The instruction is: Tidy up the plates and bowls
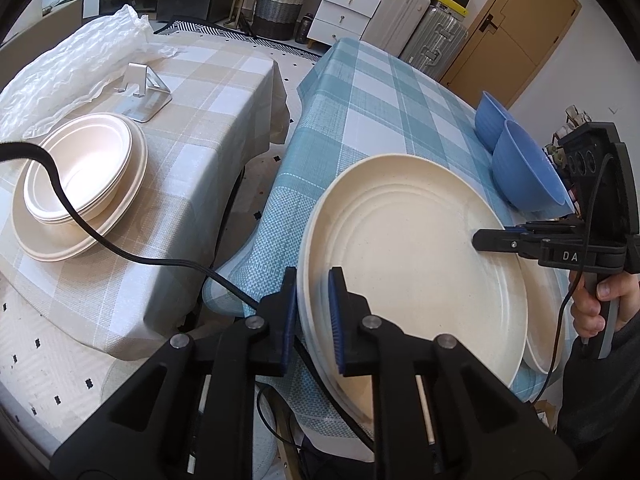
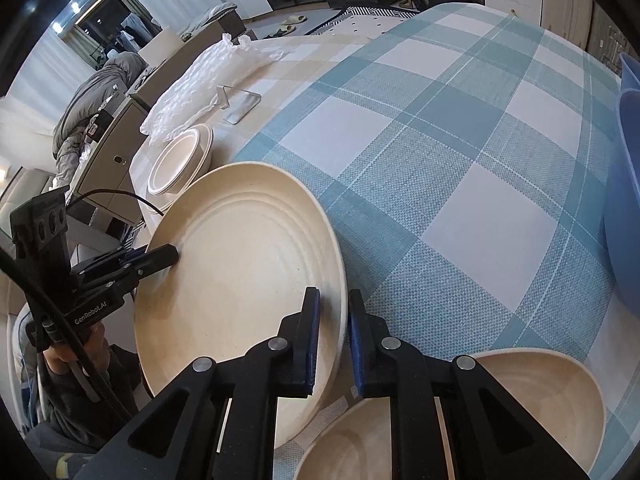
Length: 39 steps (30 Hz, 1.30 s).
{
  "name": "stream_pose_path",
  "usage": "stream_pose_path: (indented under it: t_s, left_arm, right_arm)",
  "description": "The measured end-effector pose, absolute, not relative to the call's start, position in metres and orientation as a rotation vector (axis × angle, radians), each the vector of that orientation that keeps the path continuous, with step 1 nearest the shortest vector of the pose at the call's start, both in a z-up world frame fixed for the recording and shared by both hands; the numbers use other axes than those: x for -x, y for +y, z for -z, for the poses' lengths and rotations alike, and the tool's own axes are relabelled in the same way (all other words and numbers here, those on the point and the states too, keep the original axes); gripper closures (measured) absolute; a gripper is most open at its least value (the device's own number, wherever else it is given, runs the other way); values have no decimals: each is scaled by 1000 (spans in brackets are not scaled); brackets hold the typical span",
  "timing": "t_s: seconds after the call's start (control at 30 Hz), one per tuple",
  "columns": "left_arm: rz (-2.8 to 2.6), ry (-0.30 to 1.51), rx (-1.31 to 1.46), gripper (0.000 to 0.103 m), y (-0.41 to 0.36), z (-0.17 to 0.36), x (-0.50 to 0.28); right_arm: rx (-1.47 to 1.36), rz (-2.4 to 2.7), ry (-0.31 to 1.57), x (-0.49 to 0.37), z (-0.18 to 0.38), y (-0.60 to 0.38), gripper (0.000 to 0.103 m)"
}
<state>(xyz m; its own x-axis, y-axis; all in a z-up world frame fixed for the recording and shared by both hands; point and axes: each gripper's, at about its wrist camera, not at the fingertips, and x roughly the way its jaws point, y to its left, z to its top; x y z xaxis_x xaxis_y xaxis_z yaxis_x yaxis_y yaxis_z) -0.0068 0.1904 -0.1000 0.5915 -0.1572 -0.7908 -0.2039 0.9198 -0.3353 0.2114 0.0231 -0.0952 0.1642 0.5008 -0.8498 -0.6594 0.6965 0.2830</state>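
Both grippers pinch the top plate (image 1: 416,256) at opposite rims: our left gripper (image 1: 314,312) clamps its near-left edge, our right gripper (image 2: 334,340) the far-right edge. It sits on the plate stack, blue cloth (image 1: 360,92) beneath. The bowl stack (image 1: 80,184) lies leftward, nearer our left hand.

Crinkled plastic wrap (image 1: 72,60) and a metal stand (image 1: 141,94) lie on the beige checked cloth (image 1: 208,92) — suitcases (image 1: 416,20), probably, behind.
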Motion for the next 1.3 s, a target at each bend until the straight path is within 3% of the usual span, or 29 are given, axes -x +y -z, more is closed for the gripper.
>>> stream_pose_path:
  t_s: [1.3]
  left_arm:
    - [14, 866, 399, 92, 179, 55, 17]
  right_arm:
    - [108, -799, 1000, -182, 42, -7, 91]
